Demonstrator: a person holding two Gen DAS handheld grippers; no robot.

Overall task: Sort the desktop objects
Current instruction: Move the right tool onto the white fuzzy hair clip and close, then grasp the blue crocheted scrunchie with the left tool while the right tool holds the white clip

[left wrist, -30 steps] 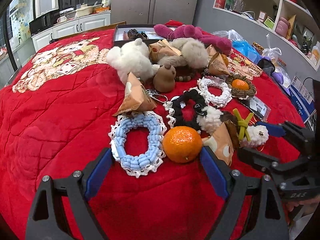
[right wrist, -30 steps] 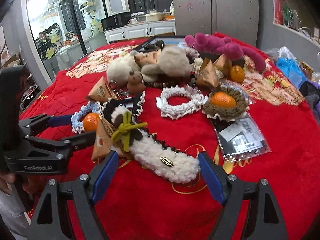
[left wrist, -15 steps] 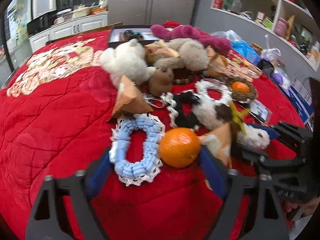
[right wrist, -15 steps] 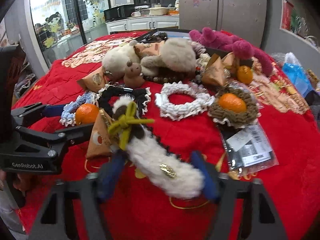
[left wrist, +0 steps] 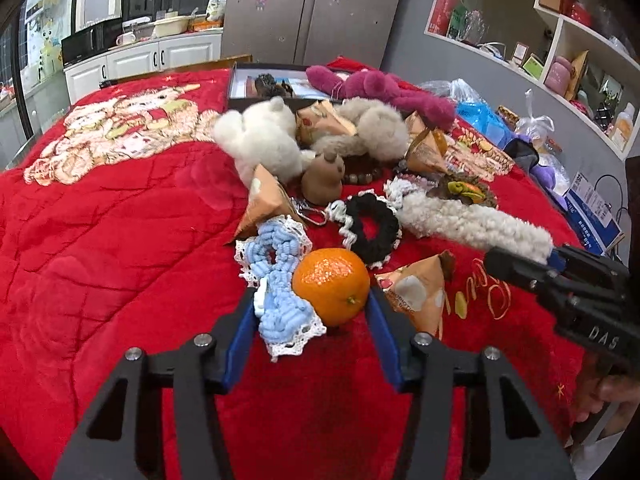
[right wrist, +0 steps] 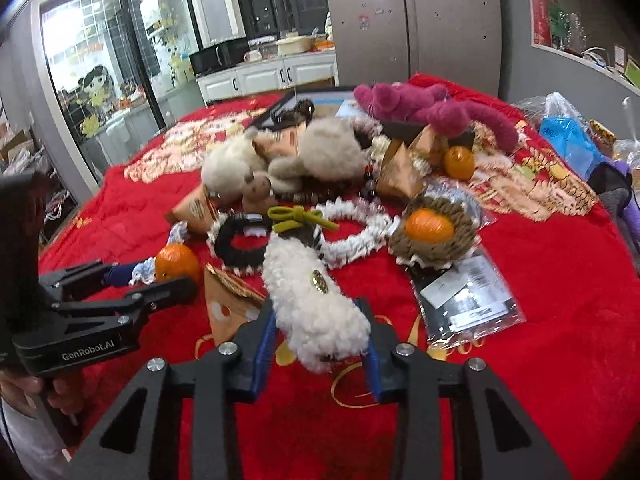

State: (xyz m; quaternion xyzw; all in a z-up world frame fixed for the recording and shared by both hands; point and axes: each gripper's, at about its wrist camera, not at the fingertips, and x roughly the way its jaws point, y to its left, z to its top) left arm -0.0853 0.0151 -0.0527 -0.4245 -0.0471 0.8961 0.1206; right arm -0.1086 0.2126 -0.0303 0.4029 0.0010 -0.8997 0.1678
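Observation:
My left gripper [left wrist: 312,312] is shut on an orange mandarin [left wrist: 331,286] together with a blue knitted ring [left wrist: 280,280], raised a little off the red blanket [left wrist: 120,240]. My right gripper [right wrist: 320,340] is shut on the end of a white fluffy hair clip [right wrist: 312,304] with a green bow [right wrist: 298,216]; the clip is lifted. In the left wrist view the clip [left wrist: 472,224] sticks out of the right gripper [left wrist: 520,268]. In the right wrist view the left gripper [right wrist: 160,280] holds the mandarin [right wrist: 176,262].
A black knitted ring [left wrist: 372,224], a white ring [right wrist: 360,236], a brown ring holding a mandarin [right wrist: 430,226], paper triangle packs [left wrist: 416,292], plush toys [left wrist: 264,140], a packaged item [right wrist: 468,304] and a dark tray [left wrist: 272,84] crowd the blanket.
Both grippers have closed. The left one squeezed the mandarin and blue ring together and lifted them. The right one closed on the fluffy clip and lifted it.

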